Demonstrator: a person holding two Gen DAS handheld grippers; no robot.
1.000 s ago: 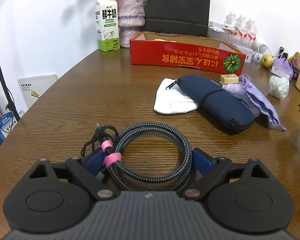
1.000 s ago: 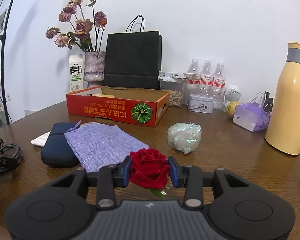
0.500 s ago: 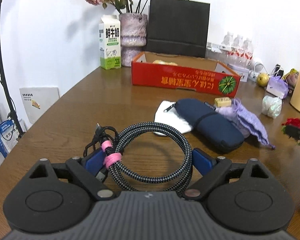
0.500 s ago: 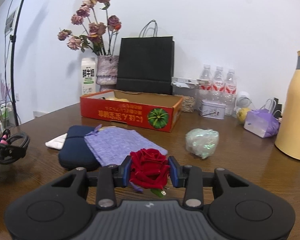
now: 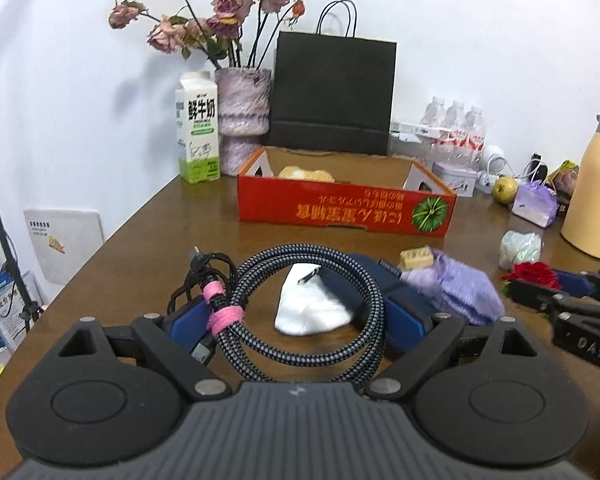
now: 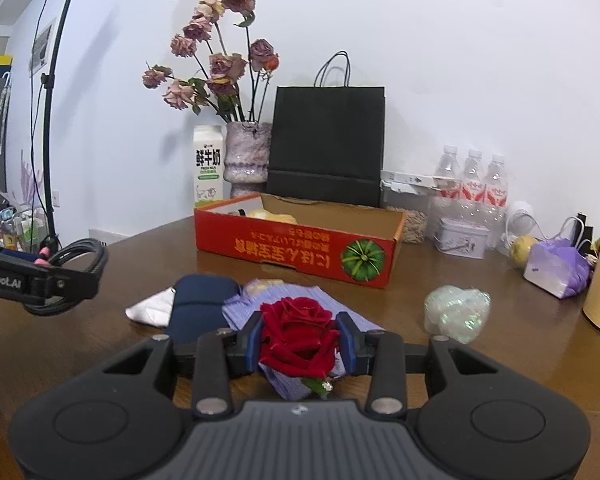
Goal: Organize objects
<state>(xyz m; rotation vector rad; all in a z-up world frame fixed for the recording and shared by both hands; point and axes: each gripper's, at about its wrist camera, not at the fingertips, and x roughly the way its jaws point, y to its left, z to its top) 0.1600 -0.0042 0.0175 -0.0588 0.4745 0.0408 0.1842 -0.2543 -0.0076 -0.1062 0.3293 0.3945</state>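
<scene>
Brown wooden table (image 5: 140, 240), white wall (image 5: 480, 40)

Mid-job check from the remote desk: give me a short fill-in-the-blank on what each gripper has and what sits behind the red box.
1. The left gripper is clamped across a coiled, braided ____ tied with a pink strap.
2. The right gripper is shut on a red ____.
3. Right behind the red cardboard box stands a ____ paper bag with handles.
4. The milk carton stands beside a vase holding dried ____.

Missing words: cable; rose; black; flowers
</scene>
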